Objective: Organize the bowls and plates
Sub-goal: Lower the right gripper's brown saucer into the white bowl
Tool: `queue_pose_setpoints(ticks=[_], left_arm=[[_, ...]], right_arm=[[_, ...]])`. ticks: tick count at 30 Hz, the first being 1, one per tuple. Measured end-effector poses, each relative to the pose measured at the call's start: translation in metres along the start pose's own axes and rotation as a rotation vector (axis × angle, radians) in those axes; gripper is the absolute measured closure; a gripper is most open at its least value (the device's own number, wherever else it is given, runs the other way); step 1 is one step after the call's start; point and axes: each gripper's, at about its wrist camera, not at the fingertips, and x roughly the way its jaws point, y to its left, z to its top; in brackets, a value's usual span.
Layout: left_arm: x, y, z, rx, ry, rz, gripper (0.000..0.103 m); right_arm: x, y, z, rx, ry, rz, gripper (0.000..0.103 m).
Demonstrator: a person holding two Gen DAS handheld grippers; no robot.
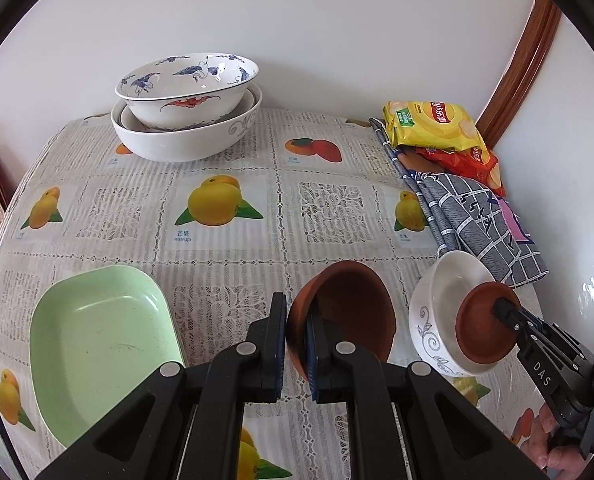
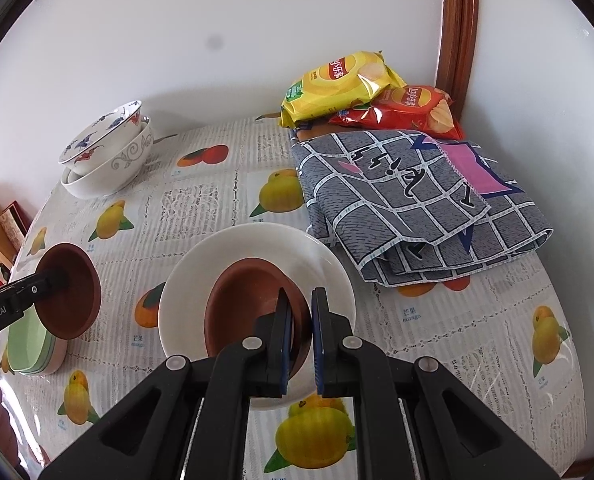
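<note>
My left gripper (image 1: 297,314) is shut on the rim of a brown clay bowl (image 1: 349,312), which hangs tilted over the table beside a light green dish (image 1: 97,344). In the right wrist view the same bowl (image 2: 73,292) shows at the left, with the left gripper (image 2: 55,280) on it. My right gripper (image 2: 301,300) is shut on the rim of a second brown bowl (image 2: 249,300), which sits tilted inside a white bowl (image 2: 257,248) with a grey scroll pattern. The left wrist view also shows that white bowl (image 1: 429,320) and the right gripper (image 1: 501,308).
Stacked white bowls (image 1: 185,120), the top one painted blue and red, stand at the back by the wall. A folded grey checked cloth (image 2: 417,200) and two chip bags (image 2: 349,84) fill the back right corner. The fruit-print tablecloth (image 1: 225,208) covers the table.
</note>
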Motion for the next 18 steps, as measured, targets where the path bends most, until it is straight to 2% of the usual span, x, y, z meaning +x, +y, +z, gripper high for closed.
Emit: queue_pose_setpoints(ticks=[18], left_arm=[[0.014,0.001,-0.001,0.003,0.024,0.000,0.094]], right_arm=[[0.031,0.011,-0.004,-0.025,0.074,0.018,0.093]])
